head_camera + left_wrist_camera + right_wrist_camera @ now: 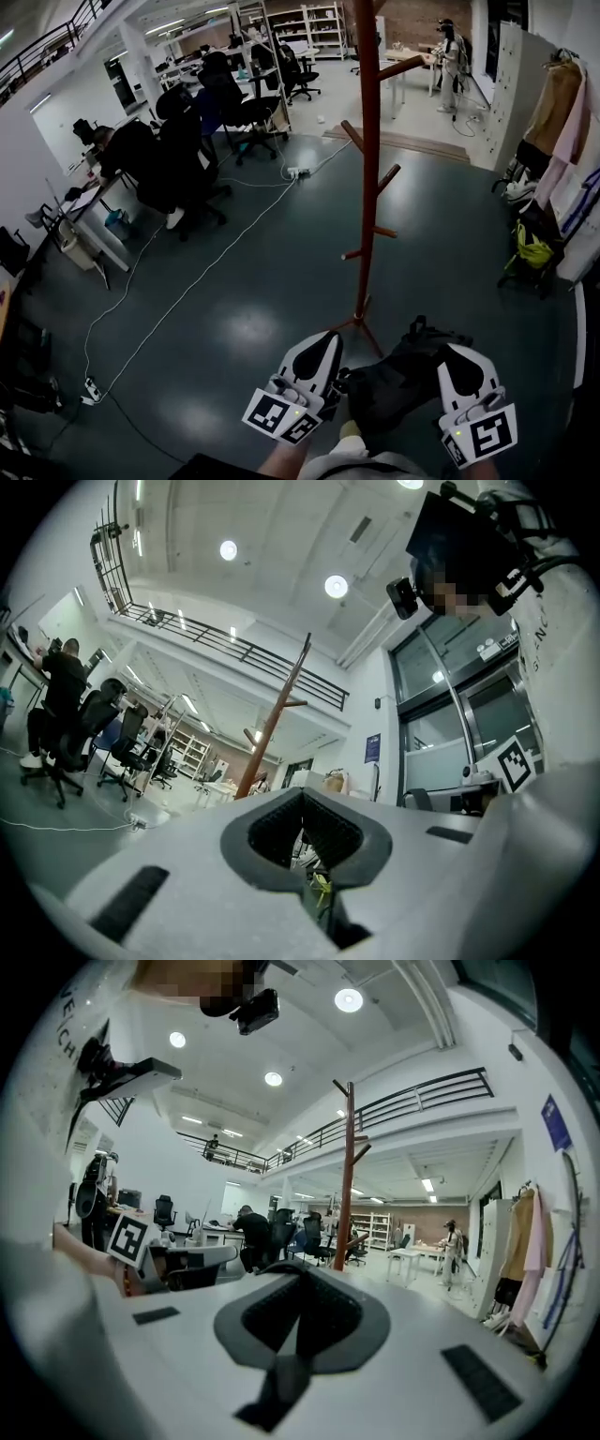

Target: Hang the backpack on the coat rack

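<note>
The coat rack [367, 187] is a reddish-brown wooden pole standing upright on the floor [234, 309], with angled pegs [387, 176] at several heights and splayed feet. The backpack [398, 380] is black and soft, off the rack and just beside its base. What looks like its strap [281, 1387] is pinched in the right gripper [298, 1321].

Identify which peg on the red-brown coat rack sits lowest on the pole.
The short stub pointing left in the head view, just below the right-pointing one; all other pegs on the coat rack branch off higher.
</note>
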Demonstrator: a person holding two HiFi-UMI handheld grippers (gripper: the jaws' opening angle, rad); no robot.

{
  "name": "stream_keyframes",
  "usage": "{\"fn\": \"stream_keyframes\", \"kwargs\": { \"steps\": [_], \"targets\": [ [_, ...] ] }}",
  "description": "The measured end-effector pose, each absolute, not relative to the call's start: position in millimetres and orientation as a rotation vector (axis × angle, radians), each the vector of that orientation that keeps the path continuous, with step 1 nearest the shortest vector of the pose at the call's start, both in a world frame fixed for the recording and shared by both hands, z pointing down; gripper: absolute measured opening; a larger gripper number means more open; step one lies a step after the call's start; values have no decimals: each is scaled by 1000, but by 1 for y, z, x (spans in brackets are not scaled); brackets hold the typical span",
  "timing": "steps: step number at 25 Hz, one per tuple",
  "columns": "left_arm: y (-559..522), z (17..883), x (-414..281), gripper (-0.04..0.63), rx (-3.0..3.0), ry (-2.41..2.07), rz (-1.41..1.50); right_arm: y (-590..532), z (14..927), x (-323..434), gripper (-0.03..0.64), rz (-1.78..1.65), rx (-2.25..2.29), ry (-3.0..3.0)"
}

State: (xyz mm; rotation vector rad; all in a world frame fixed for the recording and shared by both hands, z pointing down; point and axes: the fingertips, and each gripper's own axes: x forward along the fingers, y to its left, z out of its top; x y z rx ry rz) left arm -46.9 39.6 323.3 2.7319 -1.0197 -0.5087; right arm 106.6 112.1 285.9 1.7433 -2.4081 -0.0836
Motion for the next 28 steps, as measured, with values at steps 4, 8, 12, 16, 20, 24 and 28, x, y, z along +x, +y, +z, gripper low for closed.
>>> {"fn": "stream_keyframes", "kwargs": {
  "steps": [4,8,12,16,20,24,28],
  "targets": [
    [21,328,-51,11,2718,-1048,-498,84,290,114,26,-43,1780,-2402],
    [2,332,-54,11,2694,-1076,-504,55,292,121,26,-17,1782,-2410],
    [-19,333,-55,11,2681,-1095,-489,28,294,120,26,-4,1754,-2425],
    [-47,327,-56,11,2684,-1120,-488,3,297,117,26,-4,1709,-2442],
    [-75,322,-46,11,2697,-1121,-485,-17,307,124,26,27,1670,-2457],
    [-108,326,-33,11,2688,-1131,-488,-44,321,136,26,53,1665,-2449],
    [-134,338,-22,11,2677,-1136,-464,-72,329,147,26,53,1658,-2443]
  ]
}}
